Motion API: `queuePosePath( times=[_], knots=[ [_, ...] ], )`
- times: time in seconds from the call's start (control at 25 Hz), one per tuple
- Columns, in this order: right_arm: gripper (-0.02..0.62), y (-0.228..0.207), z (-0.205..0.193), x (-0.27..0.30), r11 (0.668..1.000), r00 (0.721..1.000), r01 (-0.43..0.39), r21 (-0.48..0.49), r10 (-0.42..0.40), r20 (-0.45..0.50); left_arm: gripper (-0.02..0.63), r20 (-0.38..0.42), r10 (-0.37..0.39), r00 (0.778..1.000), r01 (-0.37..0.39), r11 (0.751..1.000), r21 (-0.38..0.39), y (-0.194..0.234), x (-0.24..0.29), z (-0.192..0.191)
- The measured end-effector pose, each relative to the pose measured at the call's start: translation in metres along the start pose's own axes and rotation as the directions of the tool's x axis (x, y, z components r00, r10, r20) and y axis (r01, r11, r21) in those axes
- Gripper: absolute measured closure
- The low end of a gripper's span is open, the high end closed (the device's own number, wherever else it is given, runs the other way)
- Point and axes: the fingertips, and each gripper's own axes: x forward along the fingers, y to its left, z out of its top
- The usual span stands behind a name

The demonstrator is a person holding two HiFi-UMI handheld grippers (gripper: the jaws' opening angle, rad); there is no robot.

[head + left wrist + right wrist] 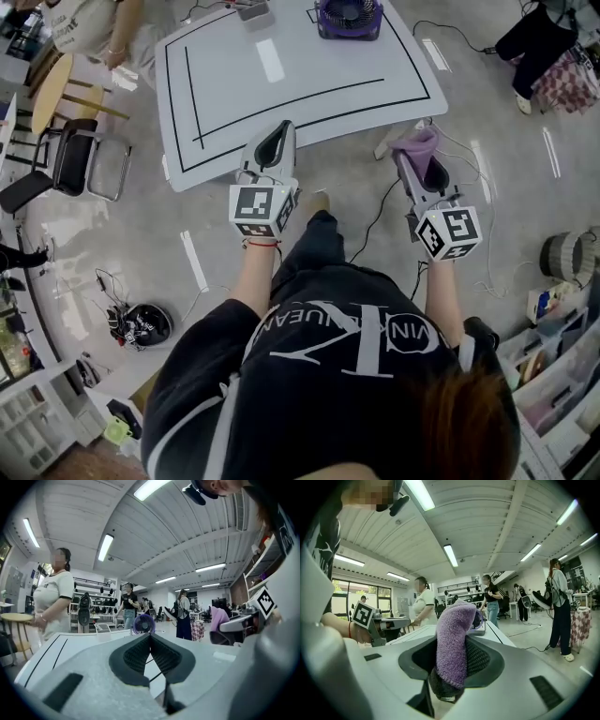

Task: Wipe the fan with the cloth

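The left claw (pixel 150 638) is pinched fully together, with nothing in it. Beside it, the right claw (pixel 457 654) is clamped on the purple cloth (pixel 453 630), which stands up between the jaws and folds over their tips. Both claws point at the near edge of the white table (pixel 281 89) just ahead. The purple fan (pixel 348 16) stands at the table's far edge, well ahead of both claws and between their lines. A person (pixel 52 599) stands beyond the table, off to the left.
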Motion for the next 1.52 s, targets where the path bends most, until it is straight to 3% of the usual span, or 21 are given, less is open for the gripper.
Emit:
queuePosePath(
  times=[0.36,0.72,1.2,1.52],
  knots=[
    [0.445,-0.026,0.009,0.098,0.998,0.998,0.050,0.035,-0.049,-0.029,0.600,-0.020,-0.085,0.996,0.085,0.996,-0.008,0.058,0.083,-0.001],
    [0.442,-0.040,0.011,0.158,0.997,0.998,0.063,0.050,-0.061,-0.030,0.600,-0.042,-0.133,0.990,0.132,0.990,-0.041,0.095,0.125,-0.015],
    [0.442,-0.053,0.014,0.200,0.999,0.999,0.028,0.025,-0.027,-0.043,0.600,-0.045,-0.166,0.985,0.162,0.984,-0.067,0.098,0.168,-0.022],
    [0.442,-0.072,0.019,0.243,0.999,0.999,-0.010,-0.040,0.008,-0.052,0.541,-0.023,-0.163,0.986,0.160,0.982,-0.096,0.108,0.212,-0.021]
  ],
)
